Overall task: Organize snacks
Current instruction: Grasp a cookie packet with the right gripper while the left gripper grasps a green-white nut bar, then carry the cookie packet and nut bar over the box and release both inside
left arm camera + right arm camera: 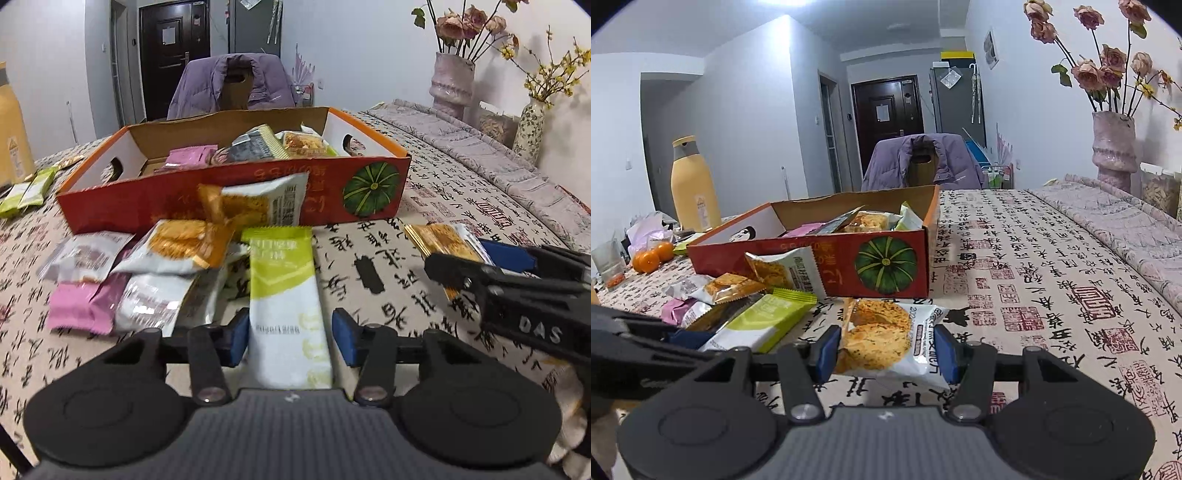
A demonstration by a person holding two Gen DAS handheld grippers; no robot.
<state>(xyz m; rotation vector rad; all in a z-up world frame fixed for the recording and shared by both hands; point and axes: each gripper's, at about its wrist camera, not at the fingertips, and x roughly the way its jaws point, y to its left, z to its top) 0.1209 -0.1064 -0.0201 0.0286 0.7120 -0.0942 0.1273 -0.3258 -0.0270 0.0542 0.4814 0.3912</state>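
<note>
my left claw [289,338] sits around the green-and-white snack packet [286,295], which lies flat on the desk [388,258] just in front of the red box [236,192]. the blue pads flank the packet's near end, the left one looks to be touching it and the right one shows a thin gap, so i call it not yet clamped. my right claw [886,350] is closed on the cracker packet [886,338], both pads pressing its sides, near end lifted a little off the desk, just in front of the box's pumpkin print.

risks as i see them: the green packet is slick film and only its tail is between the pads, so a shallow pinch could let it slide out or fold on the lift. its far end lies against the loose pile of packets [147,266], so dragging may pull neighbours along. the orange packet [255,205] leaning on the box front could tip over. the two claws are near each other, so lifting both toward the box at once may knock them together. the crackers may crack if squeezed harder
</note>
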